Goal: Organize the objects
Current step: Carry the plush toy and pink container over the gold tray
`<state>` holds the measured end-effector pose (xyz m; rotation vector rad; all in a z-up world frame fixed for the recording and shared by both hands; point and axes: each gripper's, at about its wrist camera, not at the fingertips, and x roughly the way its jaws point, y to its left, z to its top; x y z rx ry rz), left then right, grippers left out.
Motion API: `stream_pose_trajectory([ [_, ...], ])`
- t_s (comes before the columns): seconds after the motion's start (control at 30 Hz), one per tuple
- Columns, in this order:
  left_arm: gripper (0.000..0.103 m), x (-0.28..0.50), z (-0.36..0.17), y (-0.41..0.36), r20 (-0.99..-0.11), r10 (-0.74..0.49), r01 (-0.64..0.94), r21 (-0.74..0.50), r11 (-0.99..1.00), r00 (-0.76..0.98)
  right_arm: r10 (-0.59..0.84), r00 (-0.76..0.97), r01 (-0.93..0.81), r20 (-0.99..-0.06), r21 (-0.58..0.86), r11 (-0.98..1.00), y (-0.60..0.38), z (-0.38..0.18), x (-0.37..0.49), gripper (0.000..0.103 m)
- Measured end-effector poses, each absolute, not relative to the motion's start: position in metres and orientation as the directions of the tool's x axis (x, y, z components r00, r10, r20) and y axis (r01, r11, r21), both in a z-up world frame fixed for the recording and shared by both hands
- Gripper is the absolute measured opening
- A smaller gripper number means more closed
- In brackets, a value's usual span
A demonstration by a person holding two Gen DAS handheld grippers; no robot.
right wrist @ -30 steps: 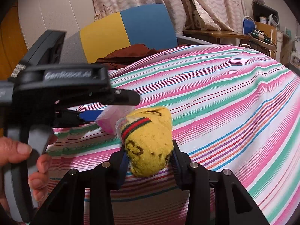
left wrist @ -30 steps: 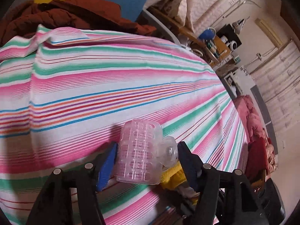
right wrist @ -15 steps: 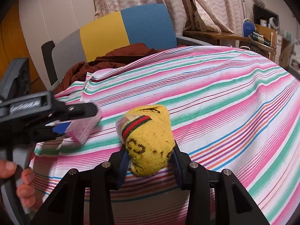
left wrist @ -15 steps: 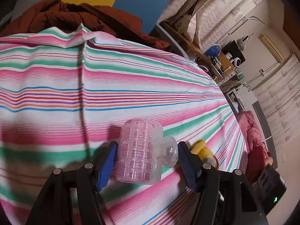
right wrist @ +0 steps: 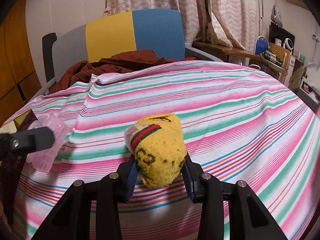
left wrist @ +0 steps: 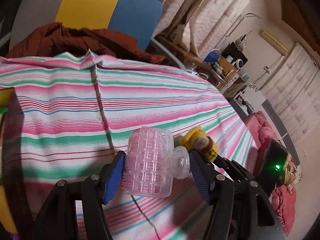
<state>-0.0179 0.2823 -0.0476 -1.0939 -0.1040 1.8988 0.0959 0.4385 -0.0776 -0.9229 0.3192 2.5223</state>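
My left gripper (left wrist: 155, 169) is shut on a clear pink plastic hair roller (left wrist: 149, 163), its blue pads pressing the roller's two ends above the striped cloth (left wrist: 60, 108). In the right wrist view the same roller (right wrist: 50, 140) shows at the left edge, behind a black finger of the left gripper (right wrist: 30, 140). My right gripper (right wrist: 160, 172) is shut on a rolled yellow sock (right wrist: 160, 150) with a red and green band. That sock (left wrist: 202, 144) also appears past the left gripper's right finger.
A pink, green and white striped cloth covers the table. Behind it stands a chair with a yellow and blue back (right wrist: 134, 34) and a rust-brown garment (right wrist: 112, 66) on it. A cluttered wooden desk (right wrist: 266, 58) is at the right. A dark box edge (left wrist: 10, 120) is at the left.
The left gripper has travelled leftward with the roller, away from the right gripper, and slightly up. In the right wrist view it has slid out to the left edge. The sock stays gripped.
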Motion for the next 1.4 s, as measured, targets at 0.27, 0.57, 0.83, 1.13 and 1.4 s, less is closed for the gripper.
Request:
stream_pose_trajectory([
  [0.27, 0.066, -0.006, -0.025, 0.240, -0.604, 0.759, -0.680, -0.450, -0.579, -0.246, 0.281, -0.723, -0.416, -0.632, 0.074, -0.906, 0.407, -0.056, 0.089, 0.041],
  [0.57, 0.066, 0.002, -0.009, 0.185, -0.575, 0.746, -0.655, -0.426, -0.624, -0.337, 0.215, -0.769, -0.331, -0.603, 0.088, -0.939, 0.364, -0.030, 0.077, 0.041],
  [0.83, 0.066, -0.002, -0.008, 0.130, -0.566, 0.714, -0.587, -0.434, -0.683, -0.411, 0.122, -0.802, -0.234, -0.584, 0.121, -0.965, 0.320, -0.012, 0.073, 0.041],
  [1.13, 0.066, -0.003, -0.015, 0.075, -0.572, 0.662, -0.513, -0.427, -0.745, -0.485, 0.021, -0.811, -0.124, -0.585, 0.136, -0.983, 0.273, -0.006, 0.069, 0.041],
  [1.4, 0.066, 0.002, -0.013, 0.033, -0.581, 0.614, -0.476, -0.393, -0.787, -0.535, -0.079, -0.807, -0.026, -0.586, 0.170, -0.985, 0.239, 0.001, 0.072, 0.041],
])
